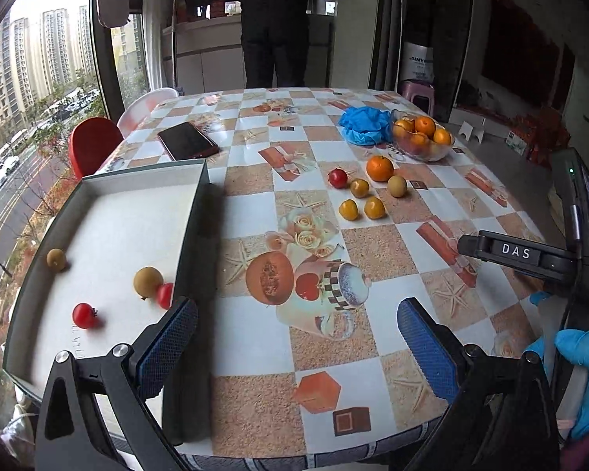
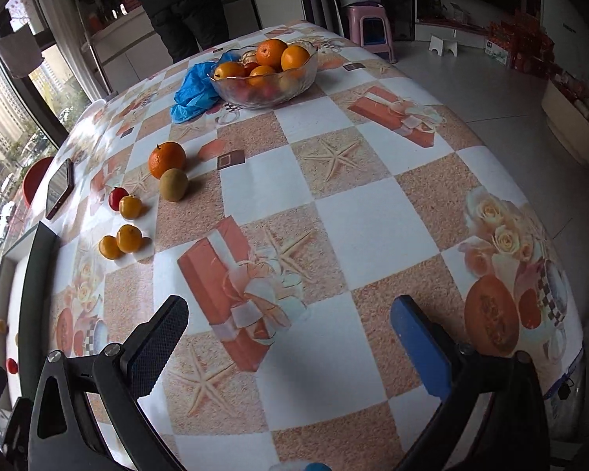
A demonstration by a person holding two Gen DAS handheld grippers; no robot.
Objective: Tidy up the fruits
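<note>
A white shallow box (image 1: 114,212) lies at the table's left; it holds two brown fruits (image 1: 148,281) and two red tomatoes (image 1: 84,315). Loose fruit lies mid-table: an orange (image 1: 379,168) (image 2: 167,159), a red tomato (image 1: 337,177) (image 2: 116,197), a brown-green fruit (image 1: 397,185) (image 2: 173,184) and three small yellow fruits (image 1: 348,209) (image 2: 129,238). A glass bowl (image 1: 422,151) (image 2: 263,94) of oranges stands further back. My left gripper (image 1: 296,337) is open and empty beside the box's near right corner. My right gripper (image 2: 290,337) is open and empty above the tablecloth; it also shows in the left wrist view (image 1: 522,255).
A dark phone (image 1: 187,140) (image 2: 59,188) lies behind the box. A crumpled blue glove (image 1: 365,125) (image 2: 194,92) lies against the bowl. Red and white chairs (image 1: 92,145) stand at the table's left edge. A person (image 1: 277,19) stands beyond the far edge. A pink stool (image 2: 369,27) stands on the floor.
</note>
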